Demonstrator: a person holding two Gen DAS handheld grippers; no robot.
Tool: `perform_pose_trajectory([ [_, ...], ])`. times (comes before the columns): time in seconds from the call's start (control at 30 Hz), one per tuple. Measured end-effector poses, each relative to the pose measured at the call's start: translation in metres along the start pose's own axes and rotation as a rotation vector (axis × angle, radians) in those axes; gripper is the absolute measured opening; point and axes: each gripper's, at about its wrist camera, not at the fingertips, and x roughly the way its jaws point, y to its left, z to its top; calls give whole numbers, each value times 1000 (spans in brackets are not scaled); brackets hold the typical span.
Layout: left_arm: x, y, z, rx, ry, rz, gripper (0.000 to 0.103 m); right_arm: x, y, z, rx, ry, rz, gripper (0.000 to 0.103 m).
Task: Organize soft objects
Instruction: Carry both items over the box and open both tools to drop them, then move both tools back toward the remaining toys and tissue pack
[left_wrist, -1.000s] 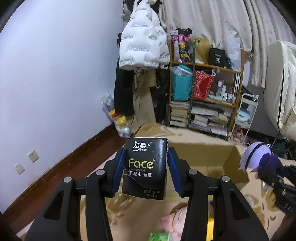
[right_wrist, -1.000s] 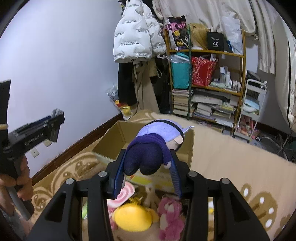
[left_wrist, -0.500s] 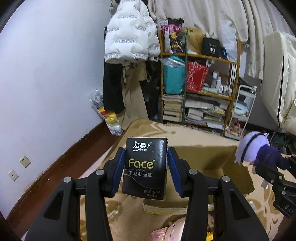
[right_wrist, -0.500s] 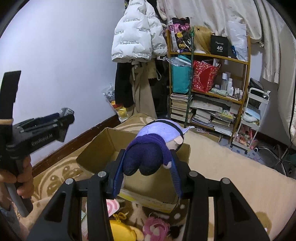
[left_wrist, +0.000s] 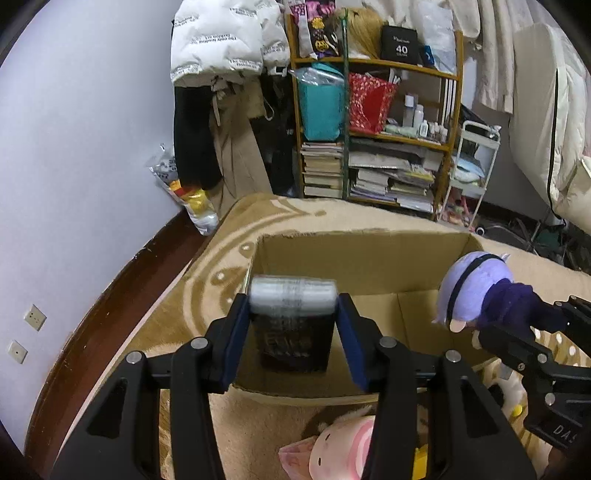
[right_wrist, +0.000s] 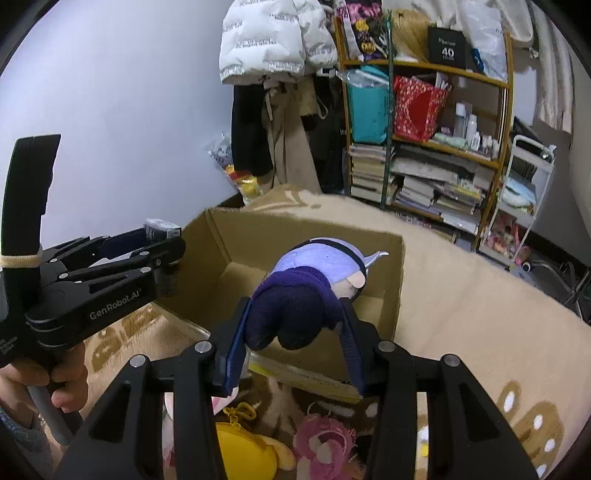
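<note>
My left gripper (left_wrist: 293, 332) stands over the near left part of an open cardboard box (left_wrist: 369, 258). A black Face tissue pack (left_wrist: 293, 325) is between its fingers, blurred and tipped forward; the jaws look spread a little wider than the pack. My right gripper (right_wrist: 295, 332) is shut on a purple-haired plush doll in dark blue clothes (right_wrist: 306, 291), held above the box's near edge (right_wrist: 400, 266). The doll (left_wrist: 484, 295) and right gripper also show at the right in the left wrist view.
The box sits on a beige patterned rug (right_wrist: 480, 314). Plush toys lie in front of it: a pink one (left_wrist: 340, 446), a yellow one (right_wrist: 247, 454) and a pink bear (right_wrist: 325, 443). A cluttered bookshelf (left_wrist: 384, 140) and hanging coats (left_wrist: 221, 74) stand behind.
Both grippers have moved forward over the box. The tissue pack was upright and firmly held; now it is blurred, tipped forward and lower between wider left jaws. The doll stays gripped.
</note>
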Motion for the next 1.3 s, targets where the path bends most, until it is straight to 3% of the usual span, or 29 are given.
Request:
perform_pose_trajectory([
  [0.07,1,-1,-2,-3,3,6,59,3,-1,-2,5,12,7,49],
  [0.2,2,1,-3,-17,17,-15,63,5,-1,-6,8,25,9,53],
  [0.4,-5,8,-4,-36,15,-7,78,2,-4,-6,39,27,8,59],
  [0.47,-8,11,-4,-50,17,-13,89,-1,-6,-6,56,24,14,60],
  [0.8,-41,23,-10,-56,-7,45,95,-39,-3,-3,66,-70,-18,102],
  [0.9,-56,27,-12,-51,-25,66,99,-52,-4,-4,75,-92,-54,103],
  [1.3,-97,39,-39,-63,-29,95,100,-81,-11,-17,112,-81,-201,103],
])
